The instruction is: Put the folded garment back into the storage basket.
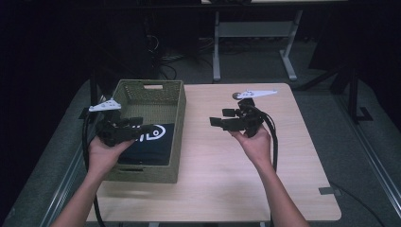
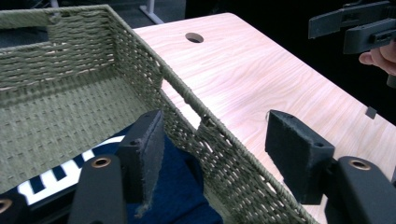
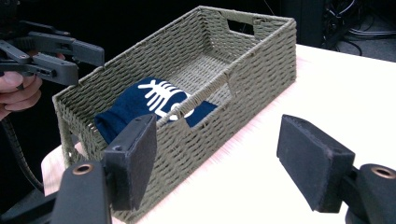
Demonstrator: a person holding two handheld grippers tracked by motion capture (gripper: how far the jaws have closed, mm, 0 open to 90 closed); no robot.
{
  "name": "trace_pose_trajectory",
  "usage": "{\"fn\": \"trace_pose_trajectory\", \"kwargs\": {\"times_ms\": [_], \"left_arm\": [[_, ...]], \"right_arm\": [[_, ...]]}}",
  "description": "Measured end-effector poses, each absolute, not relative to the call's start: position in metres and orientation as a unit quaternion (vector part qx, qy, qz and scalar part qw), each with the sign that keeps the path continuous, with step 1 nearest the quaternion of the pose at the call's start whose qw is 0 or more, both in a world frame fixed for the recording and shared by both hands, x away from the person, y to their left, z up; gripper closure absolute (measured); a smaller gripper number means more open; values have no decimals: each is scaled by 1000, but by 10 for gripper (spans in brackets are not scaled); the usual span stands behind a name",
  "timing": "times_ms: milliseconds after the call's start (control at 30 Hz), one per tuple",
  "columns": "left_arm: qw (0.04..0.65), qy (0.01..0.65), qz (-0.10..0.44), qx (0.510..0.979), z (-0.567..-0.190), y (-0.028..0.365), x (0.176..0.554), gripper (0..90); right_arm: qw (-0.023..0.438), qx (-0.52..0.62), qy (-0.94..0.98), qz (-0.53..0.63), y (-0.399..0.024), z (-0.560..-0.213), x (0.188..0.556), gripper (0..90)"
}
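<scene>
- Left gripper had its fingers apart, nothing between, straddling the basket wall above the navy cloth.
- Right gripper fingers were apart too, over bare table.

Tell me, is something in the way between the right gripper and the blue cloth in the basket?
Yes. The folded blue cloth lies inside the woven basket, and the basket's long side wall stands between it and the right gripper. That gripper's fingers are open and hold nothing. From above, nothing visible covers the cloth.
</scene>
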State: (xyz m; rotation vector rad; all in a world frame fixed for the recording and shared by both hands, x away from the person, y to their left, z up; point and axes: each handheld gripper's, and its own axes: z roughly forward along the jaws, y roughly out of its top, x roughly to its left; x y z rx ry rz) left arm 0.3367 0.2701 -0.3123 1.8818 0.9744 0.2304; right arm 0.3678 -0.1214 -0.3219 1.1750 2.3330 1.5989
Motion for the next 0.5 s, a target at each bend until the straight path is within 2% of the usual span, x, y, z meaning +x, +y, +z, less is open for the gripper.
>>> {"fn": "trace_pose_trajectory", "kwargs": {"times_ms": [500], "left_arm": [[492,384,87,777,-311,241,337,316]], "right_arm": [[52,401,748,527,-169,-324,355,243]]}}
